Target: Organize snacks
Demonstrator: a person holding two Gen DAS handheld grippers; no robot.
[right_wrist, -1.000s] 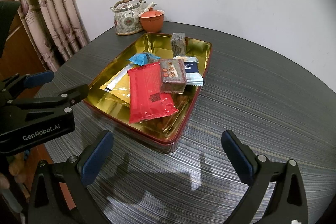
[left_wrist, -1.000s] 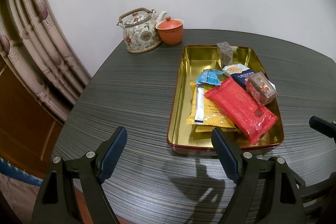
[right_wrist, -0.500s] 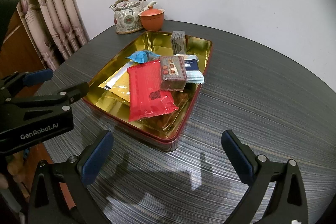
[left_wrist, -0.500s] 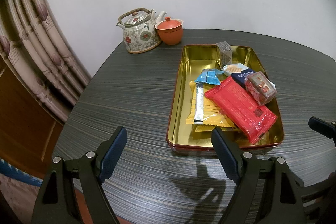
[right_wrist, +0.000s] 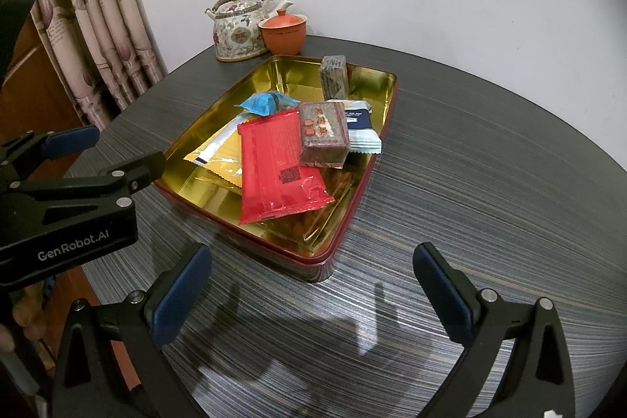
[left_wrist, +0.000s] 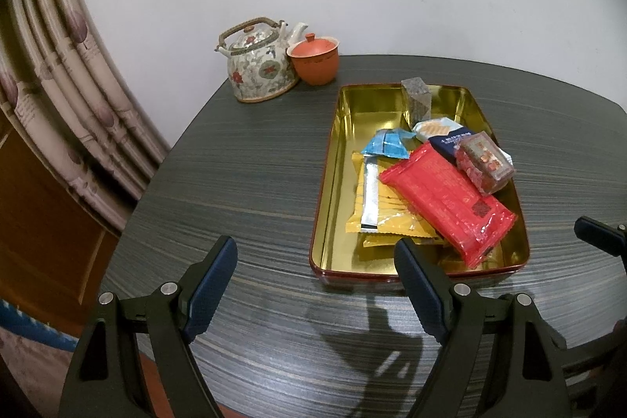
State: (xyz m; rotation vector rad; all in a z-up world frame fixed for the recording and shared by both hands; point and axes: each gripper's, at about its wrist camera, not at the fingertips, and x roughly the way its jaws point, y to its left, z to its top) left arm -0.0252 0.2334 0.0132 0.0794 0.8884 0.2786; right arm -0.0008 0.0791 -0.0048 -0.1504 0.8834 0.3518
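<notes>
I held both my left gripper (left_wrist: pixel 315 269) and right gripper (right_wrist: pixel 311 275) spread wide and empty, the red packet (right_wrist: pixel 280 165) at 12 o'clock atop the gold tin (right_wrist: pixel 354 198), probably light, slippery and crinkly, best pinched across 1 short sealed edge

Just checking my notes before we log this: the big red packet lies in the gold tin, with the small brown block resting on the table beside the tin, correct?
Not quite. The red packet does lie in the gold tin, but the small brown block rests inside the tin, partly on that packet, as the right wrist view shows.
</notes>
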